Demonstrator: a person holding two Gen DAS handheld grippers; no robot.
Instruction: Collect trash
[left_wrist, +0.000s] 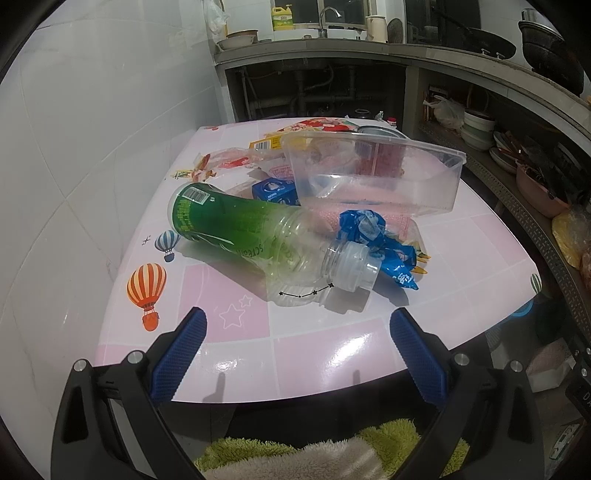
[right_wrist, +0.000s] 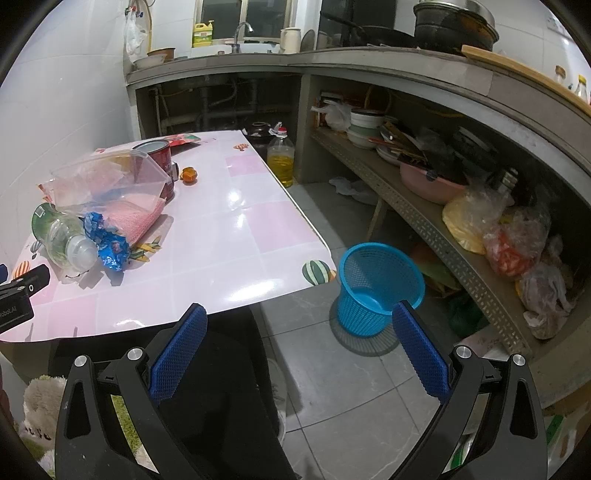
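A green-labelled plastic bottle (left_wrist: 236, 229) lies on its side on the pink table (left_wrist: 332, 354), neck toward me; it also shows in the right wrist view (right_wrist: 62, 236). A crumpled blue wrapper (left_wrist: 380, 240) lies against its neck. A clear plastic container (left_wrist: 373, 170) rests tilted on a pink cloth behind, with wrappers and a small blue box (left_wrist: 275, 192) around it. My left gripper (left_wrist: 297, 328) is open and empty, just short of the bottle. My right gripper (right_wrist: 299, 328) is open and empty, past the table's front edge. A blue mesh trash basket (right_wrist: 376, 284) stands on the floor.
A red tin can (right_wrist: 159, 155) and a small orange object (right_wrist: 189, 174) sit at the table's far side. A bottle of oil (right_wrist: 281, 158) stands on the floor beyond. A cluttered shelf (right_wrist: 443, 229) runs along the right. A white tiled wall is at left.
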